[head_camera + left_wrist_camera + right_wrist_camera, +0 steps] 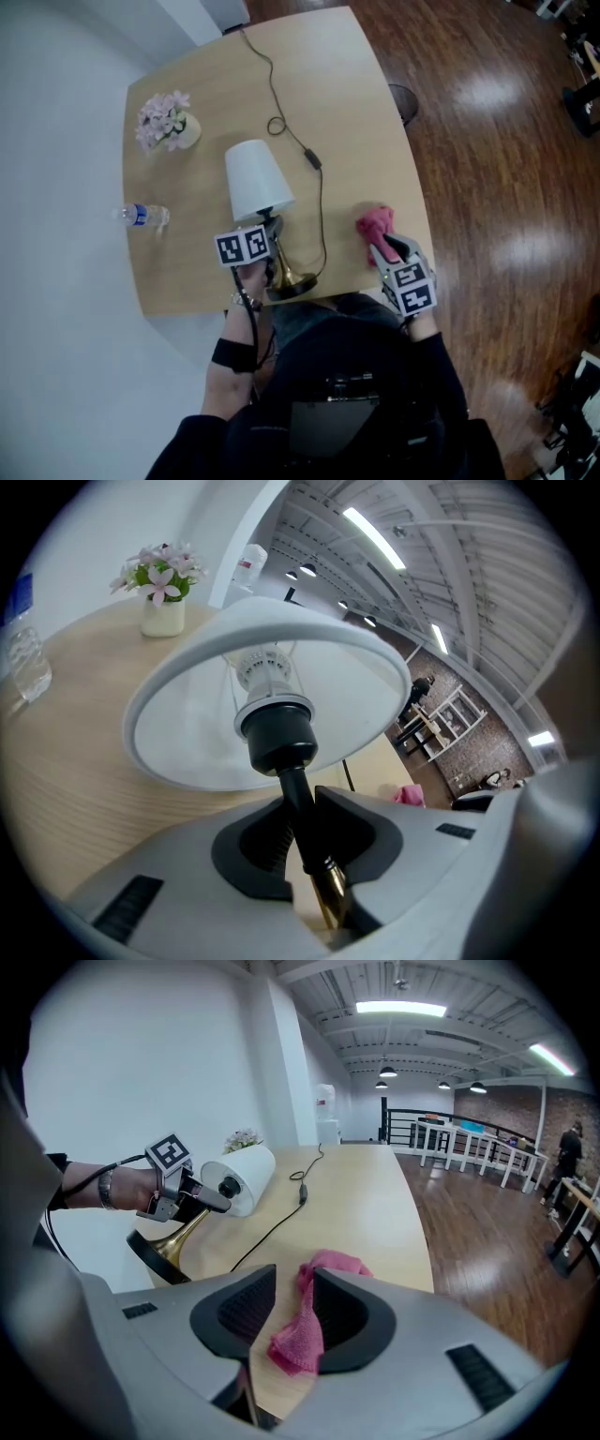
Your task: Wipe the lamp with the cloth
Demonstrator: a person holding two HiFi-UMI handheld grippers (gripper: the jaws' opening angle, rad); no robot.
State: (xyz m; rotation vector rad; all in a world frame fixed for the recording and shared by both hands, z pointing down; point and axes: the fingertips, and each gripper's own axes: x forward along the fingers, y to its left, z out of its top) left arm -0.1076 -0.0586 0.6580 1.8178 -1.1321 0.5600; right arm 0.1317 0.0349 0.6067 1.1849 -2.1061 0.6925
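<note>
Head view shows a pale wooden table [356, 112], surveyed from its left edge to its right.

Left edge: a water bottle [142, 216] sits just inside it. A small vase of pink flowers [167, 122] stands nearer the far left corner.

Middle: the lamp [255, 178] has its base close to the near edge, about halfway along. It has a white tapered shade that is clean and undented, with a black socket beneath. A thin black upper stem runs into a brass lower stem, which flares to a round base with a dark rim. The right gripper view shows the lamp leaning, with its shade tipped toward the far edge.

The left gripper [274, 228] is clamped on the black stem just under the socket. The left gripper view shows the stem standing between the two pads, with the inside of the shade filling the view above.

A black cord [281, 103] runs from the base across the table, past an inline switch, to the far edge.

Right edge: the pink cloth [373, 225] lies bunched near this edge, toward the near right corner and well apart from the lamp. The right gripper [380, 244] has its jaws partly closed on a fold of the cloth. The fold lies against one pad, and the rest rests on the table beyond the tips.
</note>
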